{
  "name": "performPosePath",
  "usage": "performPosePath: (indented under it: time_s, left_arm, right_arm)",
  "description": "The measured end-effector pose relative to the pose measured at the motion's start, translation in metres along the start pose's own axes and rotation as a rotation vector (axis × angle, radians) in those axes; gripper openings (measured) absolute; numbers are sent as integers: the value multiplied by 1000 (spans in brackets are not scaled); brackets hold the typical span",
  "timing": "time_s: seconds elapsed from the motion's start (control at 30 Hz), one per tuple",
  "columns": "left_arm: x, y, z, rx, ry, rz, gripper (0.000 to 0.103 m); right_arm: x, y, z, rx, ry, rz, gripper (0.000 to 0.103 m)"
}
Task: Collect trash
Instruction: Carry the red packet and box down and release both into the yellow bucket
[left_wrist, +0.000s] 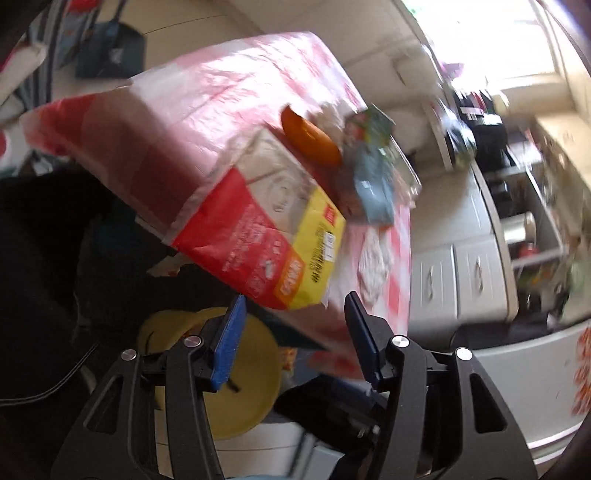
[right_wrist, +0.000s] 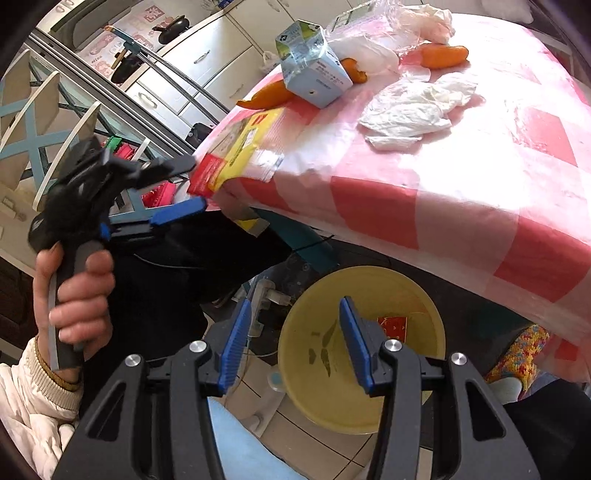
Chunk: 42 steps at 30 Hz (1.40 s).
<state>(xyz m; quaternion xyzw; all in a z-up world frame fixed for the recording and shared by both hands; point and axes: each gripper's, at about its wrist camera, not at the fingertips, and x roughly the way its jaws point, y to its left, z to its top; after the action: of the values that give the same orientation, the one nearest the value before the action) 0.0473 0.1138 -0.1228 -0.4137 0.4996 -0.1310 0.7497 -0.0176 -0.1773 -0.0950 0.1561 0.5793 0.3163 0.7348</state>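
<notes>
- Left gripper was held in a bare hand with a puffy white sleeve at the wrist. Its blue fingers stood apart, and the corner of a red and yellow wrapper sat between them. I could not tell if the pads touched it.
- Right gripper also had its fingers apart, with nothing between them. It hung over a round yellow bowl on the floor.
- Much was hard to see. The left wrist picture was blurry and tilted, so the words on the wrapper could not be read. A red scrap lay in the bowl, partly hidden by a blue finger. The bowl's near edge was covered by the gripper. Dark stuff under the table was too dim to make out.
- The wrapper was long and flat. It lay on the table's corner, and its long side ran from the table edge back toward the orange peels. Its red end stuck out over the edge, toward the left gripper.
- The table wore a shiny plastic cloth with pink and white squares.
- A small blue-grey carton stood tilted farther back, made of folded card.
- Curved orange peels lay near it, smooth and bright.
- Crumpled white tissues lay beside them, soft and wrinkly.
</notes>
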Motion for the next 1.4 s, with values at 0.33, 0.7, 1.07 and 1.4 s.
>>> performPosePath:
  time_s: [0.33, 0.7, 1.07, 1.4]
  left_arm:
    - [14, 22, 6, -125, -34, -13, 2]
    - [-34, -47, -25, 284, -51, 66, 2]
    - [6, -70, -114, 601, 246, 205, 2]
    - [67, -51, -145, 692, 378, 370, 2]
  right_arm:
    - [1, 2, 0, -18, -3, 12, 49]
    - [-37, 2, 7, -35, -157, 2, 49]
    - [-88, 0, 10, -33, -402, 3, 50]
    - [-93, -3, 11, -18, -433, -6, 50]
